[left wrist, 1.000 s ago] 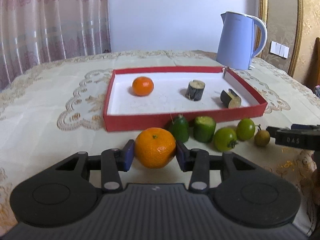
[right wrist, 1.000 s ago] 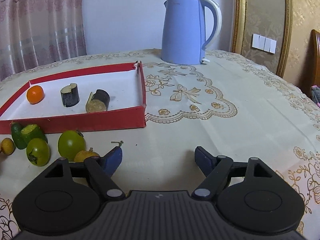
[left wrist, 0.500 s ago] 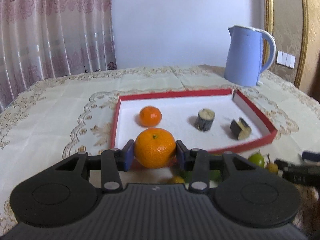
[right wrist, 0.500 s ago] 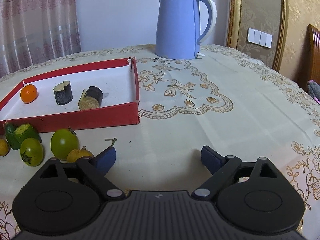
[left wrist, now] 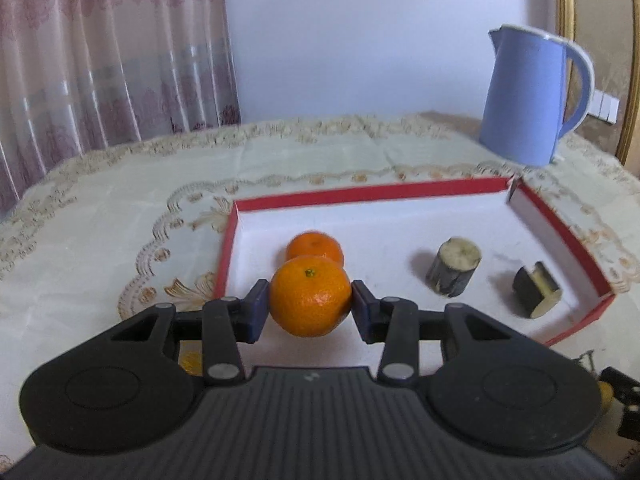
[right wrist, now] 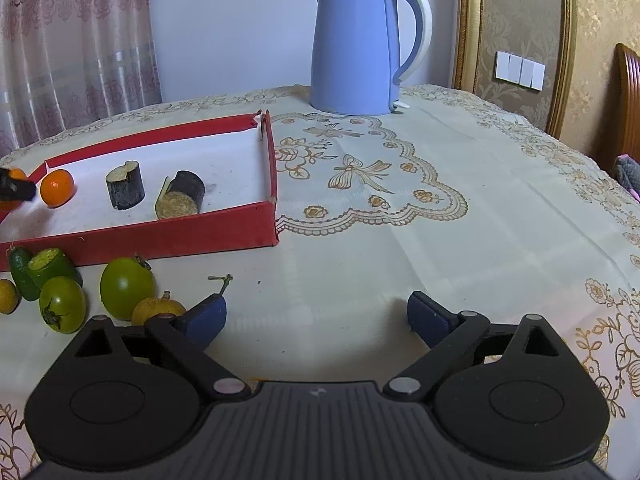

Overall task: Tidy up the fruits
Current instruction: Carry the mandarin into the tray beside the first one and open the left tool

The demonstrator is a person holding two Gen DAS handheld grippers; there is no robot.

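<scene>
My left gripper (left wrist: 309,306) is shut on an orange mandarin (left wrist: 310,300) and holds it over the near left part of the red tray (left wrist: 372,192). Just behind it a second mandarin (left wrist: 316,242) lies in the tray. In the right wrist view my right gripper (right wrist: 316,316) hangs low over the cloth, its jaws opening with nothing between them. Beside its left finger (right wrist: 204,316) lie a small yellow fruit (right wrist: 154,310), two green tomatoes (right wrist: 126,292) (right wrist: 62,304) and a cut cucumber piece (right wrist: 50,266), all in front of the tray wall (right wrist: 160,236).
Two dark stubby cut pieces (left wrist: 454,266) (left wrist: 536,290) sit in the tray's right half. A blue kettle (right wrist: 364,46) stands at the back of the table. Embroidered tablecloth (right wrist: 440,208) stretches to the right of the tray. Curtains hang behind on the left.
The left gripper carried the mandarin forward from in front of the tray to over its near left part. The right gripper's jaws spread wider; that hand stayed put.
</scene>
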